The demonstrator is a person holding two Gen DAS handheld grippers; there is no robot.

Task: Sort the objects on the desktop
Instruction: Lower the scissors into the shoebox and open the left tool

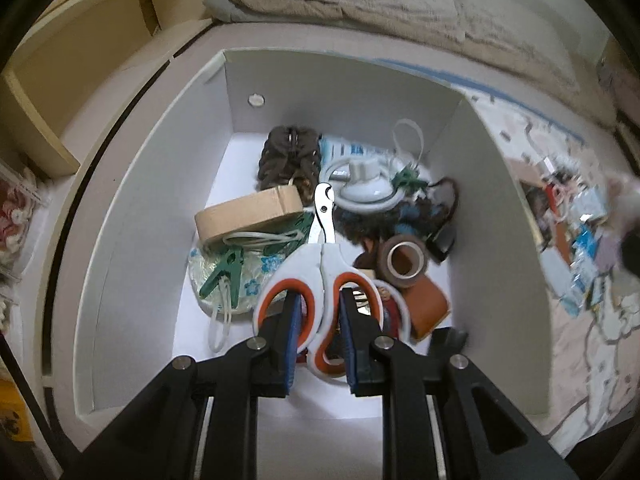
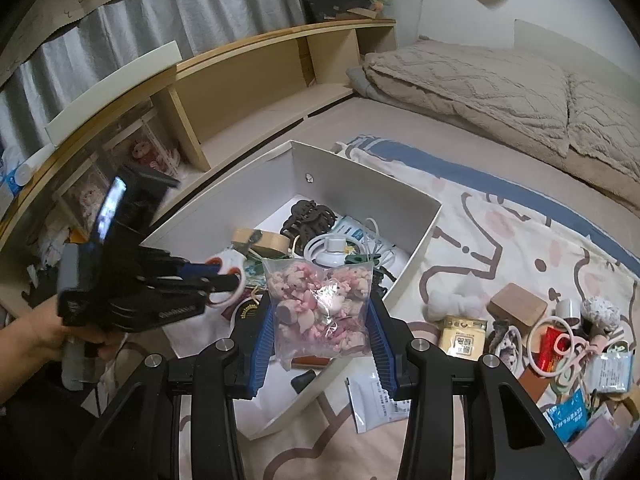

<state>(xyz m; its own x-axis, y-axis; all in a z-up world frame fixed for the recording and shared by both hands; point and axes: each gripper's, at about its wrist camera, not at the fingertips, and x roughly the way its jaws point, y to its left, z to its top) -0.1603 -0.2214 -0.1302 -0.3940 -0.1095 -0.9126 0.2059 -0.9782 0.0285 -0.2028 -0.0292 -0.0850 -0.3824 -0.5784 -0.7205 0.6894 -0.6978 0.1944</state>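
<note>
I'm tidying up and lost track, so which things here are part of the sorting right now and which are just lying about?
In play:
- scissors, held by left gripper
- bag of pink trinkets, held by right gripper
- white box

Lying about:
- beige blanket
- wooden shelf
- grey curtain

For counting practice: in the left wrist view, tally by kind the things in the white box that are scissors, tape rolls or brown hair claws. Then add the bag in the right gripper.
Scissors: 1
Tape rolls: 2 (tan, brown)
Hair claw: 1
Bag: 1
Total: 5
</note>
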